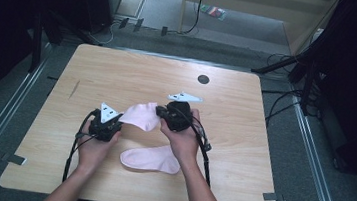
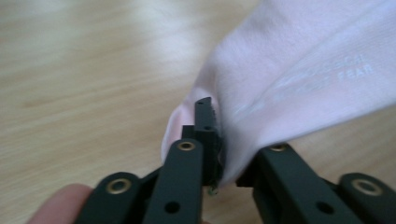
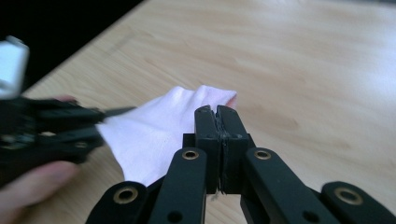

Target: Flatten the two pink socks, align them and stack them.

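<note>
Two pale pink socks are lying on the light wood-grain tabletop. I am holding the soft, knitted upper sock (image 1: 140, 115) stretched between both tools near the tabletop's middle, while the lower sock (image 1: 151, 159) is lying flat toward the near edge, its heel end partly hidden under my right hand (image 1: 182, 140). My left gripper (image 2: 219, 140) is clenching one edge of the upper sock; the cloth is draping over its right jaw, and faint printed lettering on it is too blurred to read. My right gripper (image 3: 220, 122) is pressing its ribbed black jaws together on the sock's other end, which shows just past the jaw tips. My left hand (image 1: 92, 144) is cupping its tool.
</note>
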`<control>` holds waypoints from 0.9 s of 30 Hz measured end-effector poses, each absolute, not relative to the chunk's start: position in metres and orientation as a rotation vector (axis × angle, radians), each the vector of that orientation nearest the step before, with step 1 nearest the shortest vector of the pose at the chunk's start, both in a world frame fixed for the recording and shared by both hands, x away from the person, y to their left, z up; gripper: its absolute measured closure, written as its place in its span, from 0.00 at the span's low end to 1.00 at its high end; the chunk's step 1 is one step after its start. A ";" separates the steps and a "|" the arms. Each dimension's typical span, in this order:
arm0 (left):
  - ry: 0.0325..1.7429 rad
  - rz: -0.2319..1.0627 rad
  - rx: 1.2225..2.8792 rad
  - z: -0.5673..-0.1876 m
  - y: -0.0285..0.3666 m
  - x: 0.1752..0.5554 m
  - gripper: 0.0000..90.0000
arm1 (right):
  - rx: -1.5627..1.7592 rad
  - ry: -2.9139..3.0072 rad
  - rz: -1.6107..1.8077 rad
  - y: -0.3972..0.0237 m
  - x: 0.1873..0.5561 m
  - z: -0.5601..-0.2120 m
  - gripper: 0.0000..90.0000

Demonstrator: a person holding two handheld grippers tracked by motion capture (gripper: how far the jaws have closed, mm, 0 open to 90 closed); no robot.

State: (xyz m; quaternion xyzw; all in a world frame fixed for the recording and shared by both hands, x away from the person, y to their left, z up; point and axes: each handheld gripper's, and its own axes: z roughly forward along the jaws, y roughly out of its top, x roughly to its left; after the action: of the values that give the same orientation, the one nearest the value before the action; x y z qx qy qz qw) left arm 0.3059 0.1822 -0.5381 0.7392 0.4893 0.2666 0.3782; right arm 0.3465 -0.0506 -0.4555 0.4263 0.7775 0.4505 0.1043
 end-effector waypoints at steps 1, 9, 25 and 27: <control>1.241 0.665 1.912 -0.541 0.182 0.306 0.87 | 1.272 2.295 1.305 -0.055 0.349 -0.463 1.00; 1.179 0.528 1.929 -0.548 0.185 0.302 0.65 | 1.288 2.404 1.171 -0.084 0.368 -0.510 0.99; 1.158 0.323 1.786 -0.540 0.205 0.298 0.39 | 1.435 2.204 1.130 -0.132 0.370 -0.531 0.63; 1.213 0.298 1.734 -0.539 0.208 0.300 0.45 | 1.436 2.197 1.151 -0.135 0.364 -0.533 0.65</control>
State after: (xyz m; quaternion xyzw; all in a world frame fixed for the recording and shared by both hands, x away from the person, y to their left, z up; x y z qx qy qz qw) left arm 0.3002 0.2076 -0.5394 0.7112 0.4974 0.1224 0.4815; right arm 0.3641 -0.1352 -0.5333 0.4963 0.7593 0.3979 0.1374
